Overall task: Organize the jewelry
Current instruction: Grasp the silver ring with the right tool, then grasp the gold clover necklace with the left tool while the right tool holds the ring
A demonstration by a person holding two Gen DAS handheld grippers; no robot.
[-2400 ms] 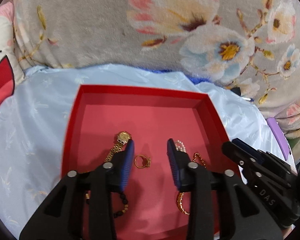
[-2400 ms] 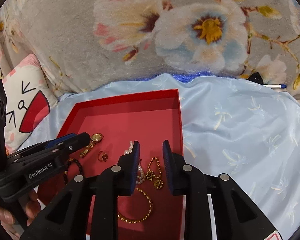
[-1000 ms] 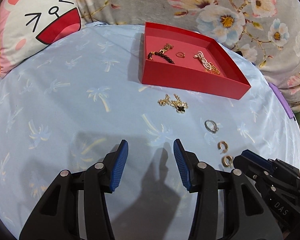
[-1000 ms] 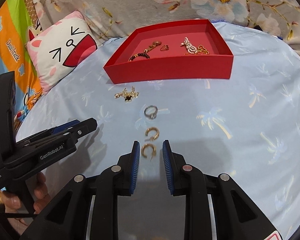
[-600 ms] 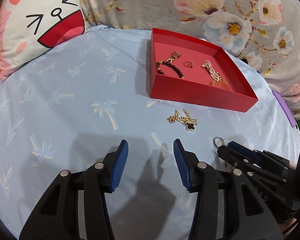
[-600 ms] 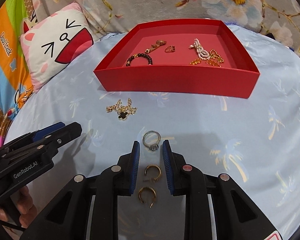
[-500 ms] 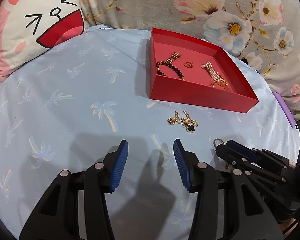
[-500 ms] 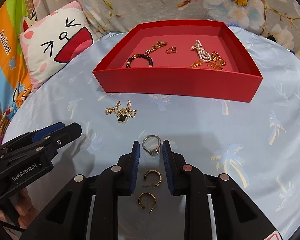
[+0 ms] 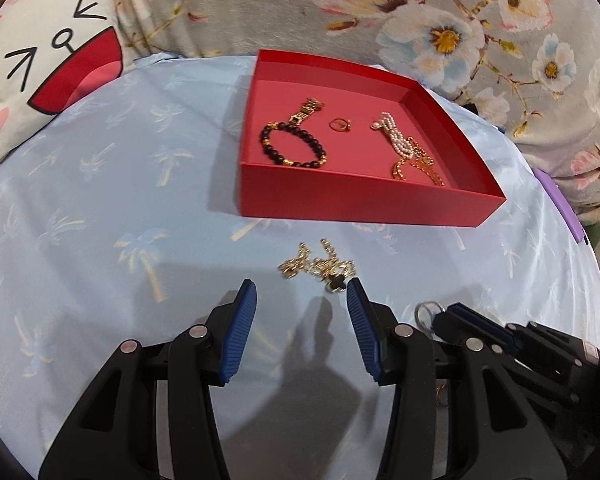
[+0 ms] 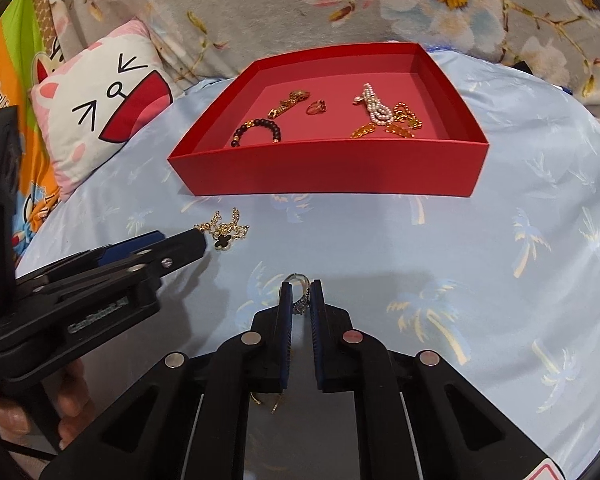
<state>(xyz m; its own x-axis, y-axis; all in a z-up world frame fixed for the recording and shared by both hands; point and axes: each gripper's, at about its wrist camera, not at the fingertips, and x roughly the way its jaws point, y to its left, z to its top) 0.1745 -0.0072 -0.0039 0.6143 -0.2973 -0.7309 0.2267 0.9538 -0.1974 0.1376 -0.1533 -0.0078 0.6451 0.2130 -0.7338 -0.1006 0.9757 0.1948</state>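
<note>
Moved: both grippers have come closer to the red box (image 10: 328,168) than a sec ago; R jaws were apart over the earrings then, now pinched on the silver ring (image 10: 298,292).
R gripper (image 10: 300,294): jaws nearly together, clamped on the silver ring, ring standing up between the pads, on the cloth in front of the box's near wall.
L gripper (image 9: 301,294): jaws apart, nothing between them, tips just short of the clover chain, which lies between them and the box.
Clover chain (image 9: 320,268): gold w/ black clover charm, loose on the blue cloth, just in front of the box's near wall, L-hand side; not touched as far as I can see.
Earrings (image 10: 266,398): gold hoops, mostly hidden under R gripper, further from the box than the ring; count can't tell.
Box contents: black bead bracelet (image 9: 294,144) at the L side; gold watch (image 9: 308,110) behind it, toward the far wall; small gold ring (image 9: 340,125) mid-box; pearl strand (image 9: 394,136) R of that; gold chains (image 9: 418,166) tangled w/ the pearls, toward the near R corner.
Cloth (image 10: 500,280): pale blue w/ palm print, box sits on it.
Cushion (image 10: 104,108): white cat-face one, L of the box.
Blanket (image 9: 440,12): grey floral, behind the box.
Hand (image 10: 72,404): fingers on L gripper's handle, well clear of the box.
</note>
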